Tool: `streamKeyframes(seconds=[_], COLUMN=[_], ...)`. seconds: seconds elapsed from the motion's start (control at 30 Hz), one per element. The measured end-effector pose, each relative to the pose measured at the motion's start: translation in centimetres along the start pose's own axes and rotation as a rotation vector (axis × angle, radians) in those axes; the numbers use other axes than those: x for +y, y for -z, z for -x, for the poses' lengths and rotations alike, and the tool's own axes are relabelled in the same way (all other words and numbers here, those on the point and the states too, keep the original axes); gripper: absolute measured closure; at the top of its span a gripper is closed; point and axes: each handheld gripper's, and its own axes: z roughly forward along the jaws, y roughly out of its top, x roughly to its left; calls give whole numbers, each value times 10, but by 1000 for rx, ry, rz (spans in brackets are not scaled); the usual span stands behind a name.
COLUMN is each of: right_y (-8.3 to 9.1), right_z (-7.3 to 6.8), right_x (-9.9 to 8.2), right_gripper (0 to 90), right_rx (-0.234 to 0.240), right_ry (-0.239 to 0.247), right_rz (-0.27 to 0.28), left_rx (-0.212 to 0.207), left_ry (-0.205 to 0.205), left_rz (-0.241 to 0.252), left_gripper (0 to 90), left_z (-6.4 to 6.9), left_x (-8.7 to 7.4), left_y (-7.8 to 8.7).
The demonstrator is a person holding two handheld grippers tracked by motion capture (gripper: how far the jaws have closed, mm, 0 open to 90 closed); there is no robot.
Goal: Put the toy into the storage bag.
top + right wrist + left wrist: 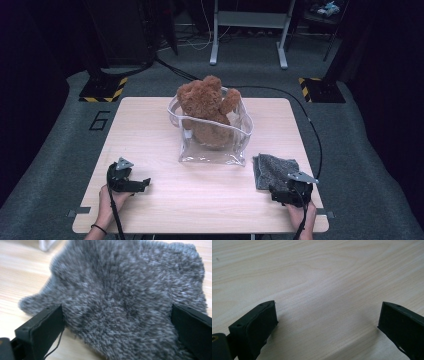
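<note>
Pale wood table (150, 135): at left the left gripper (145, 183) hovers wide and empty over bare wood, and the clear bag (215, 152) with the teddy bear (205, 102) sits mid-table. At right, the right gripper (117, 322) gapes wide over the grey fuzzy cloth (130, 292), holding nothing. Pinching only 1 loose layer could let it slip or drag, and lifting carelessly might nudge the bag.

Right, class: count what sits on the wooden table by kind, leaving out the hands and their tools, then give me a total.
Brown teddy bear: 1
Clear plastic bag holding the bear: 1
Grey fuzzy cloth: 1
Total: 3
</note>
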Motion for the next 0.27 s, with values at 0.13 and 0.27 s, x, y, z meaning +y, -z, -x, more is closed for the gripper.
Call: streamKeyframes(seconds=[0.13,0.27], right_y=[-2,-3], right_z=[-8,-7], right_x=[1,1], right_gripper=[0,0], right_rx=[-52,-52], right_ry=[60,48], right_rz=[-15,-18], left_rx=[15,18], left_ry=[-10,-8], left_rz=[17,20], left_gripper=[22,23], left_z=[3,3], left_x=[-2,-2], left_y=[-1,-1])
